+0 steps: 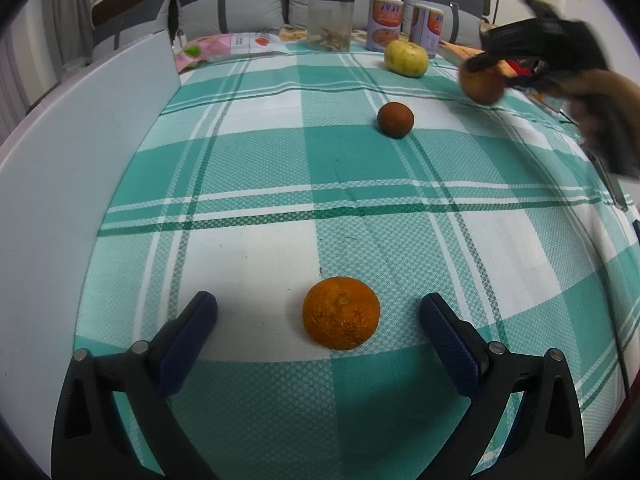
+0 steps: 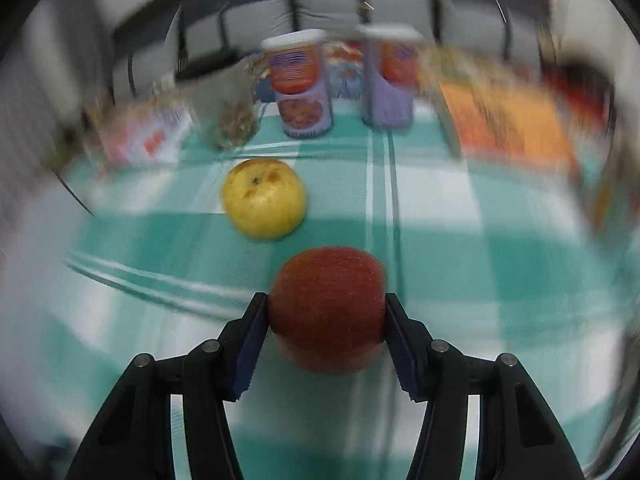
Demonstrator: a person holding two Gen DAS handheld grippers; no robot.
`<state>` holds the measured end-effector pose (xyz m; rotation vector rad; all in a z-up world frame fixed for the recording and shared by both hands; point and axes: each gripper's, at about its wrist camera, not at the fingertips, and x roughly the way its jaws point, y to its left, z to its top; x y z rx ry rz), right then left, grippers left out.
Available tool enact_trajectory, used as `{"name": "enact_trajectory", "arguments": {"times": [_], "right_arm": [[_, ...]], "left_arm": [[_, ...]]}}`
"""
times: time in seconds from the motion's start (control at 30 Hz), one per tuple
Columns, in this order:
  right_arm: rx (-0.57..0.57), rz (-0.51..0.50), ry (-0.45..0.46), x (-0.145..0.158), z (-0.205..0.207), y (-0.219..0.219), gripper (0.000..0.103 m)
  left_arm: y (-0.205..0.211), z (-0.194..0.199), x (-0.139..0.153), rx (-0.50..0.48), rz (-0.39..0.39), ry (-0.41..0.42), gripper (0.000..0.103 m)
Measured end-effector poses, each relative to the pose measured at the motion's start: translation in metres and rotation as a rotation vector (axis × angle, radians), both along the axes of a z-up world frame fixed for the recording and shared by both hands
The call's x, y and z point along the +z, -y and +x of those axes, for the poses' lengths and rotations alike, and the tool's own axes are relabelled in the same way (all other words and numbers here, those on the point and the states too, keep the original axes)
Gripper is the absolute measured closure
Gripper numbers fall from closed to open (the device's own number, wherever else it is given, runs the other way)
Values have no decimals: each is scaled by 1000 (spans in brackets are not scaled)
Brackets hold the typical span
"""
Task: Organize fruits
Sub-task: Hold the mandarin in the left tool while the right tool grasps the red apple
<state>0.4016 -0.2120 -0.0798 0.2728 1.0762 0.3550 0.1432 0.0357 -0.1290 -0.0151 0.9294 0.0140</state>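
The red apple (image 2: 327,312) sits pinched between my right gripper (image 2: 327,320) pads, lifted over the checked cloth (image 2: 480,280) just short of the yellow apple (image 2: 264,202). My grip looks to be on the apple's round flanks only, so a quick swing could roll it out. My left gripper (image 1: 318,312) stands wide around the orange (image 1: 341,313), not touching it.

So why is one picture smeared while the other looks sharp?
Right wrist view: background streaked by motion blur, only the red apple clamped in the right gripper fairly crisp. Left wrist view: sharp on the orange, edges bent by fisheye, the far gripper blurred.
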Motion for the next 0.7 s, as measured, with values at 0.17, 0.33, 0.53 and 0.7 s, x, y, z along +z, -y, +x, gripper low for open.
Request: {"name": "enact_trajectory", "arguments": {"times": [0.17, 0.33, 0.53, 0.7], "right_arm": [[-37, 468, -241, -26, -79, 47, 47], [-55, 467, -270, -53, -129, 55, 46], [-120, 360, -187, -37, -147, 67, 45], [-162, 203, -121, -19, -147, 83, 37]], "left_arm": [[0, 0, 0, 0, 0, 0, 2], [0, 0, 0, 0, 0, 0, 2], [0, -1, 0, 0, 0, 0, 1], [0, -1, 0, 0, -1, 1, 1]]}}
